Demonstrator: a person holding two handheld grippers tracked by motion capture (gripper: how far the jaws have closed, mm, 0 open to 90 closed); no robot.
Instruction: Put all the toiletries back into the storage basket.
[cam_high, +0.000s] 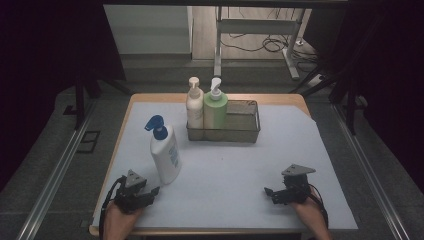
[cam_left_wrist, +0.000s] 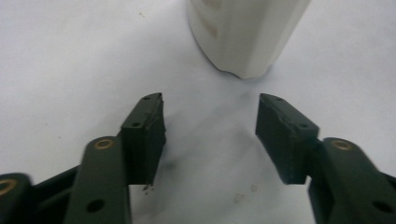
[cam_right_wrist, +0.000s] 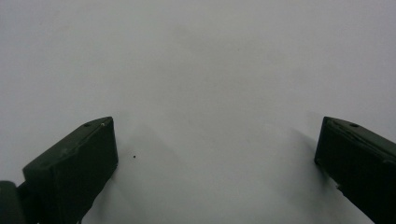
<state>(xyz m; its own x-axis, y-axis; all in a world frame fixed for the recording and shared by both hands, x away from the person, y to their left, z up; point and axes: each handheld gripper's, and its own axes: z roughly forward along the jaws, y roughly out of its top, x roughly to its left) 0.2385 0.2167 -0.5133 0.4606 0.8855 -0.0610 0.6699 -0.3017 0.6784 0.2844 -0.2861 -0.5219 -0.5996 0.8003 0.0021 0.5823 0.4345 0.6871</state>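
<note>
The white pump bottle with the blue head (cam_high: 164, 150) stands upright on the tabletop (cam_high: 230, 170), in front and to the left of the wire basket (cam_high: 248, 131) that holds a cream bottle (cam_high: 194, 107) and a green bottle (cam_high: 215, 109). Just short of its base, the left claw (cam_left_wrist: 210, 128) is half open with nothing between its jaws; well to the bottle's right, the right claw (cam_right_wrist: 217, 154) gapes wide and empty. The bottle is tall on a narrow foot, so a jaw tip that bumps it low, or a bite off its middle, would probably tip or skid it.

Grey floor (cam_high: 45, 165), white desk frame (cam_high: 218, 47), cables (cam_high: 260, 46)
</note>
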